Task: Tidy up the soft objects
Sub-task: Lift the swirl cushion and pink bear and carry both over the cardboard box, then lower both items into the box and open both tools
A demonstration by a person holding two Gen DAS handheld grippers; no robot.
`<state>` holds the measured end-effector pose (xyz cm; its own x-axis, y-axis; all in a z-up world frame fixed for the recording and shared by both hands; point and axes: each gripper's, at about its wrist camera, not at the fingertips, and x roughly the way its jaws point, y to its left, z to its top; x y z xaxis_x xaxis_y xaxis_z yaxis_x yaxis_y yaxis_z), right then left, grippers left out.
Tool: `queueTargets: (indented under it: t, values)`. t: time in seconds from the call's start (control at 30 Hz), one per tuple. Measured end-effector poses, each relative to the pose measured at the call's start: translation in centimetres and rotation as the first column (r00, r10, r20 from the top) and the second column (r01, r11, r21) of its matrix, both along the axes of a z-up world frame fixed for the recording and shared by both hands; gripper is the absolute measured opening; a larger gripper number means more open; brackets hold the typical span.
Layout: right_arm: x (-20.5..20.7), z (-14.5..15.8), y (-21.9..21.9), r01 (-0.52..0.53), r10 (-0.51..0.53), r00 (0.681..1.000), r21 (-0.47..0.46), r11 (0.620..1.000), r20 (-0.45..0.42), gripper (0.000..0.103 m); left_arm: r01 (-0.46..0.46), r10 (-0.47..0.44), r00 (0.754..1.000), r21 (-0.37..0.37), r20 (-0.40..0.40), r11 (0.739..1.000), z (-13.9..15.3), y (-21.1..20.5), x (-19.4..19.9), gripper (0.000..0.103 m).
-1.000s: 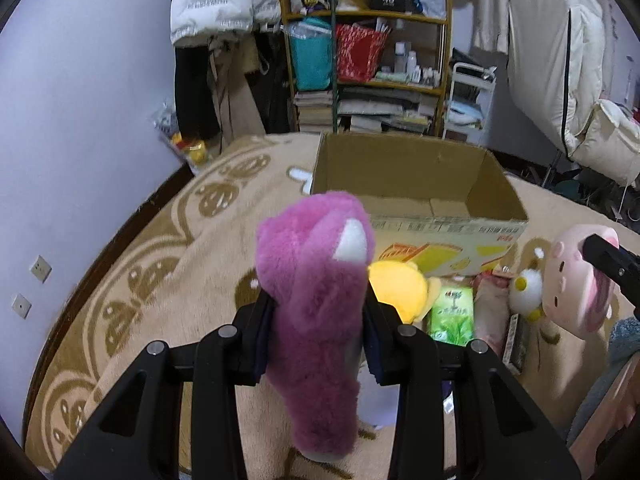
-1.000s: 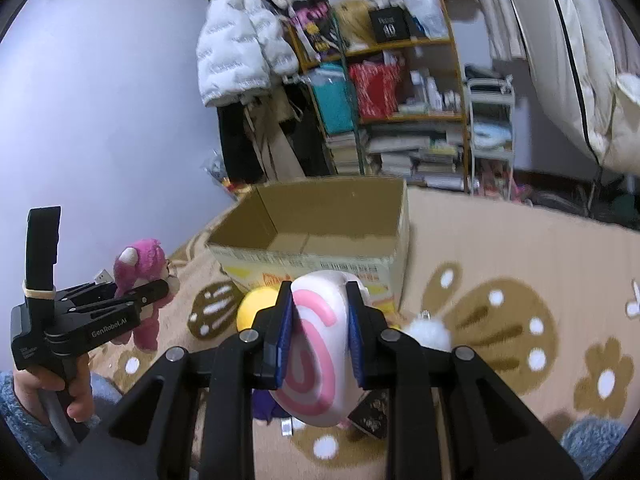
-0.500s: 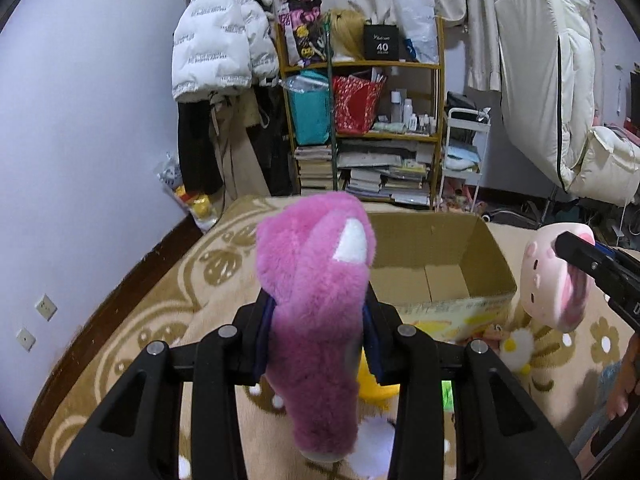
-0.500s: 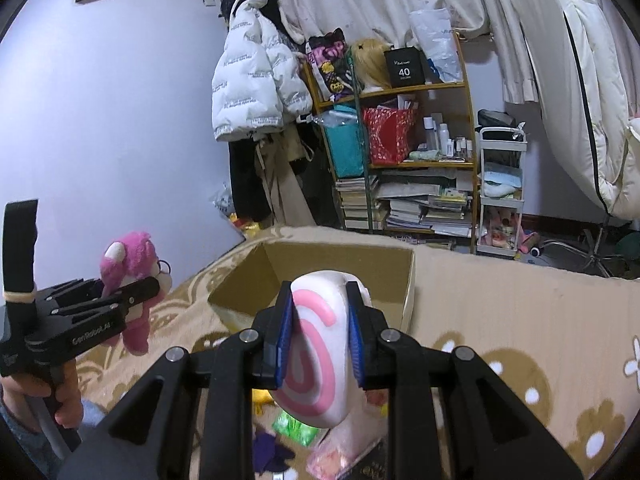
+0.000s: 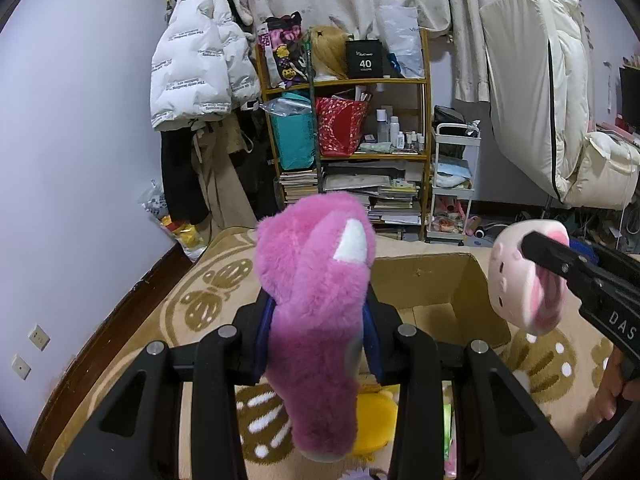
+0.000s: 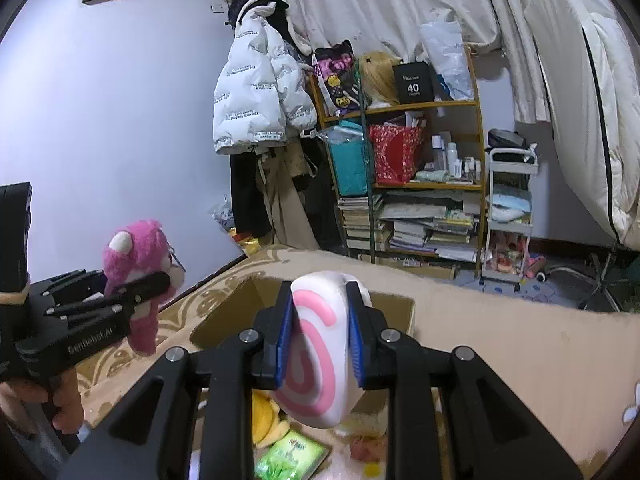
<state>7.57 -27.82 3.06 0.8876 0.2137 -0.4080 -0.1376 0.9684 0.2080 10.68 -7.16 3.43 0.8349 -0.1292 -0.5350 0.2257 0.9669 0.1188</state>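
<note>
Pink plush bear (image 5: 316, 320) clamped between left jaws.

Both wrist views are evenly and rather dimly lit by cool indoor light that gives the lavender wall (image 5: 80, 128) a bluish-purple cast. No lamp or window shows, and shadows are soft. The wall is brightest left of the white puffer jacket (image 6: 256, 100) and darkens toward the frame edges. The fisheye lens bends the wooden shelf (image 6: 404, 184) right of that jacket and leaves black corners. The pink round plush (image 5: 524, 276) is slightly motion-blurred; the magenta plush bear (image 5: 320, 320) looks fairly sharp. Colours are saturated, with mild noise.
</note>
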Motion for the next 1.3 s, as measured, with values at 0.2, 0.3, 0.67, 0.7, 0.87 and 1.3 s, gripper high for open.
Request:
queueTargets:
  t: [0.2,0.3,0.67,0.7,0.87,1.3]
  values:
    - [2.3,0.0,-0.3,-0.008,0.008,1.0,-0.022,1.0,-0.001,0.026,0.014,-0.014,1.0,-0.015,-0.014,1.0,-0.6,-0.2,2.1,0.037]
    - [3.2,-0.5,-0.5,-0.014,0.013,1.0,-0.029,0.999,-0.011,0.026,0.021,-0.022,0.999,-0.024,-0.027,0.999,-1.0,-0.2,3.2,0.037]
    - [4.8,-3.2,-0.6,-0.038,0.038,0.998,-0.006,0.999,-0.053,0.027,0.029,-0.033,0.995,-0.045,-0.09,0.999,-4.0,0.0,6.0,0.038]
    - [5.0,-3.3,-0.6,-0.039,0.038,0.998,-0.009,0.999,-0.053,0.027,0.032,-0.037,0.994,-0.046,-0.103,0.998,-4.5,-0.1,6.4,0.038]
    - [6.2,-5.1,-0.8,-0.048,0.047,0.994,-0.013,0.999,-0.097,0.026,0.043,-0.049,0.99,-0.047,-0.135,0.998,-6.2,-0.5,6.9,0.038]
    - [6.9,-6.9,-1.1,-0.066,0.065,0.985,-0.002,0.998,-0.157,0.03,0.029,-0.035,0.989,-0.047,-0.142,0.998,-6.7,-0.8,7.0,0.062]
